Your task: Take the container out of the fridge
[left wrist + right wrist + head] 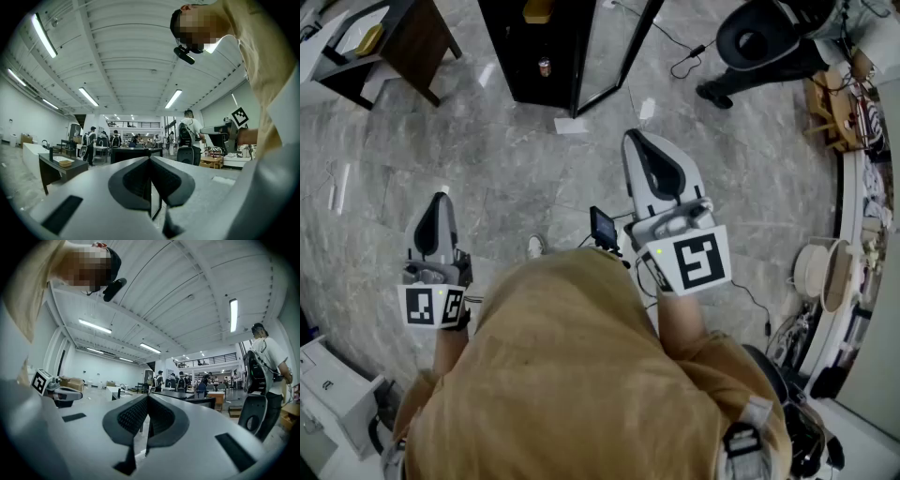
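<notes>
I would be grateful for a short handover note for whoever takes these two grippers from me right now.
Left gripper: shut, empty.
Right gripper: shut, empty.
Both are held over the floor, short of the fridge.
The fridge stands ahead with its glass door open. Inside are a yellow item, likely the container, and a small can.
Done: door open.
Left: step up, grip the container, lift it out.

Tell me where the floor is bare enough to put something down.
Bare floor lies between the fridge and the right gripper, and from the left gripper to the table. The right edge is crowded with cables and a bench.
</notes>
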The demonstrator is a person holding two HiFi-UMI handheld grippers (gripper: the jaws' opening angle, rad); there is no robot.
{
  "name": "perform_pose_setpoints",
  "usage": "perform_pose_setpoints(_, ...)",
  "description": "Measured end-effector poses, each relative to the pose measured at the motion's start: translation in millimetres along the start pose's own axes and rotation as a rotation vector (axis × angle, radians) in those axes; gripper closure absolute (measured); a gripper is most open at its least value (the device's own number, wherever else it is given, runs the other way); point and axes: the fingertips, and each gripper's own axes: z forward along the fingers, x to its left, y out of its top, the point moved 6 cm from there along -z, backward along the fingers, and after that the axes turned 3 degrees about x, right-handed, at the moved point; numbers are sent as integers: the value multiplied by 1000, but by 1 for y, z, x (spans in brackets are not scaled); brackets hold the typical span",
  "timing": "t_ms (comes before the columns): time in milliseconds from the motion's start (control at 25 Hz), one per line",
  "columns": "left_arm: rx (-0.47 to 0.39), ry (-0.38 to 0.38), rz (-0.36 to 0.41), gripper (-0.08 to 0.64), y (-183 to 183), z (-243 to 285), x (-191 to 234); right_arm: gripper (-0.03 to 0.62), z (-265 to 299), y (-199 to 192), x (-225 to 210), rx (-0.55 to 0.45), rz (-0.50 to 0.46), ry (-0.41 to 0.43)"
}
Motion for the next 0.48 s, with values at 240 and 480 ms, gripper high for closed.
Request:
perform_pose_setpoints(240,7,21,-8,558,-10,8,4,592,9,-11,-8,-1,7,9)
perform_pose_setpoints(480,12,24,-19,558,-5,18,20,592,29,-4,-8,1,15,14)
